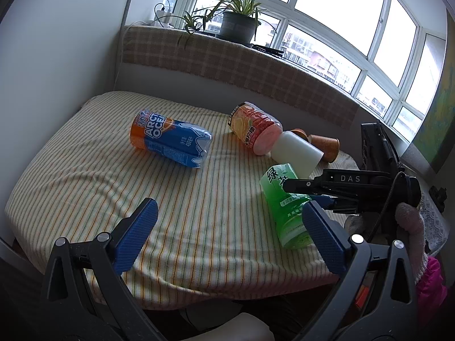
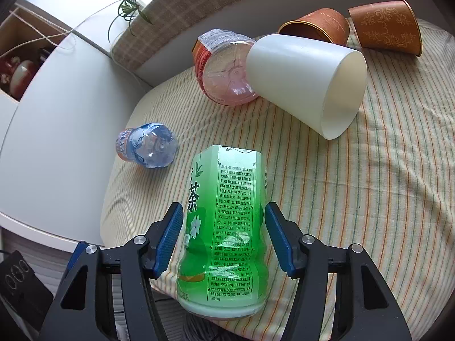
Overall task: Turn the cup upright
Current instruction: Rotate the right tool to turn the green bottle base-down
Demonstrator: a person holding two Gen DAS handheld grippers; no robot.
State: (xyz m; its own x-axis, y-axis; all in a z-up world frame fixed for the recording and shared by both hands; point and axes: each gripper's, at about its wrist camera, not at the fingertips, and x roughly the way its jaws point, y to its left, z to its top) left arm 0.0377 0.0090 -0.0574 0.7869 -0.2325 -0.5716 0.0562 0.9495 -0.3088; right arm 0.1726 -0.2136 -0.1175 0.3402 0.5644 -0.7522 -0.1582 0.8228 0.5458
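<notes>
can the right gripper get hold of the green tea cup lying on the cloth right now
Probably yes. The right gripper is open, its fingers flanking the green cup on both sides, nothing between them.

Spread over the striped cloth-covered table (image 2: 369, 199): green tea-labelled plastic cup (image 2: 227, 221) on its side at lower centre of the right wrist view, between the blue pads of the right gripper (image 2: 223, 237). Up and left of it, blue-and-orange labelled plastic cup (image 2: 146, 149), also lying down. Above centre, pink-bottomed orange-labelled plastic cup (image 2: 224, 71) touching the plain white plastic cup (image 2: 304, 82) on its right. Behind these, upper right, two brown patterned paper cups (image 2: 386, 28) side by side. Along the top of the left wrist view, potted plant (image 1: 239, 24) on the windowsill.
</notes>
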